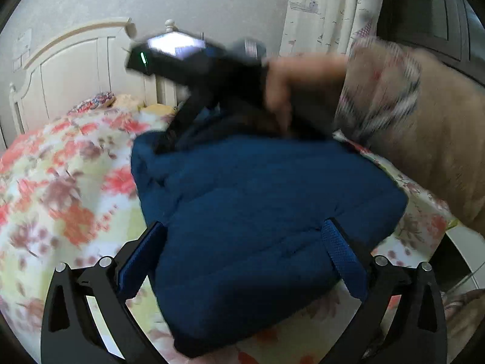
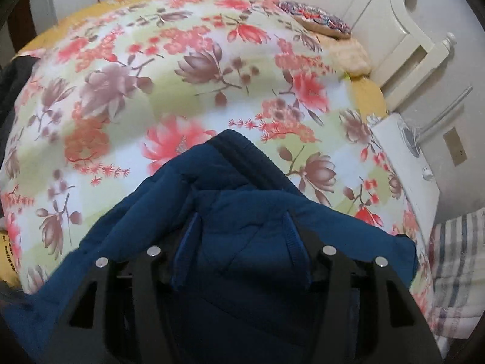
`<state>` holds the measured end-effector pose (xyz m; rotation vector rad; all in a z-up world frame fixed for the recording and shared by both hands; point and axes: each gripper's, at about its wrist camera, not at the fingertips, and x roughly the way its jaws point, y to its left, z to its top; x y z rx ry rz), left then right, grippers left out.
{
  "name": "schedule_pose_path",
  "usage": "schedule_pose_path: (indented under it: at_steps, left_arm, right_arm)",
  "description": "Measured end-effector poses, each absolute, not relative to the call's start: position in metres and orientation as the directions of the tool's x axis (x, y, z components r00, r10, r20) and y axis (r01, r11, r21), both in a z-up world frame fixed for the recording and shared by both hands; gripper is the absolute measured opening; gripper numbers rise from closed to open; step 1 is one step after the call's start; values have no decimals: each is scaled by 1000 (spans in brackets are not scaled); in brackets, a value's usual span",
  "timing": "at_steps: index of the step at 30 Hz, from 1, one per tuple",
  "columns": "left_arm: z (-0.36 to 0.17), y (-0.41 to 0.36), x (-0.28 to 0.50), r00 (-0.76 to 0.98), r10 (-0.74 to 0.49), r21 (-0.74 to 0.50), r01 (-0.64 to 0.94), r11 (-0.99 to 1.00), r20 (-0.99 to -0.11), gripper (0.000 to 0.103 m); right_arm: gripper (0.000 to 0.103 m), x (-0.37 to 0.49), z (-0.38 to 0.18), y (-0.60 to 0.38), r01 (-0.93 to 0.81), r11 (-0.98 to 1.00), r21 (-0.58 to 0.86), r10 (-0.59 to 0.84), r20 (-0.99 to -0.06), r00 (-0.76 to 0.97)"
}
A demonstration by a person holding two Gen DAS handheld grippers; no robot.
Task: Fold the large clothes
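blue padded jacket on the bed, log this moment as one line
item: blue padded jacket bunched on floral bedspread | left gripper: open, straddling jacket | right gripper: jacket between fingers, grip unclear | fold: unfinished

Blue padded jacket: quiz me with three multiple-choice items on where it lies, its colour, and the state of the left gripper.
1. The blue padded jacket lies on:
A. a floral bedspread
B. a wooden floor
C. a chair

2. Its colour is:
A. red
B. blue
C. white

3. The left gripper is:
A. shut with nothing between its fingers
B. out of view
C. open, fingers on either side of the jacket

Answers: 1 A, the floral bedspread surrounds the jacket; 2 B, the quilted fabric is deep blue in both views; 3 C, the fingers stand wide apart with the folded jacket between them.
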<state>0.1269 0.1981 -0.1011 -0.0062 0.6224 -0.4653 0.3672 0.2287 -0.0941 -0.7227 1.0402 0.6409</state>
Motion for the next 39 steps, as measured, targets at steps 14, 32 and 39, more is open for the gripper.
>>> schedule_pose_path:
  at_steps: [14,32,39]
  left_arm:
    - [-113,205,128,657,-445,-266,359,894,-608,99]
    - [-123,206,121,643,-443,-291,334,897,-625,99]
    - [-94,266,117,658,-574,-542,288,789,-486,99]
  right_arm:
    - [53,322,-93,246,-795,553,-249,180,-896,406]
    - [70,254,-82,226,-819,486,-304,217,-866,450]
    - [101,242,3,121,-682,729,-64,448,-708,546]
